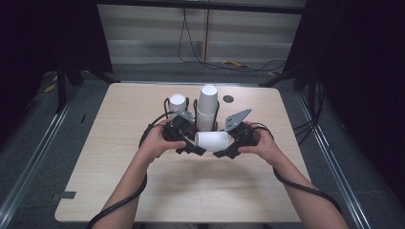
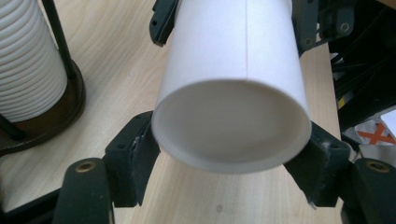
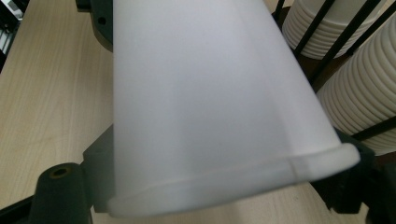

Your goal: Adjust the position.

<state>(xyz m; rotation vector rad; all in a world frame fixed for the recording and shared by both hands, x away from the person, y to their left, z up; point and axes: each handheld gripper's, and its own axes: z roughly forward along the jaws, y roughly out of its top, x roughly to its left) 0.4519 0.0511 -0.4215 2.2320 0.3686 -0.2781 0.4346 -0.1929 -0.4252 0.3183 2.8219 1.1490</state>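
Partly hidden cup (rim cropped)

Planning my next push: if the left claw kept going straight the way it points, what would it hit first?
Probably the right claw, which grips the far end of the same paper cup that the left claw holds.

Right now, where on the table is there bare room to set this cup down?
The near half of the table is bare, as are the strips along both side edges. It is crowded behind the cup, around the cup stacks.
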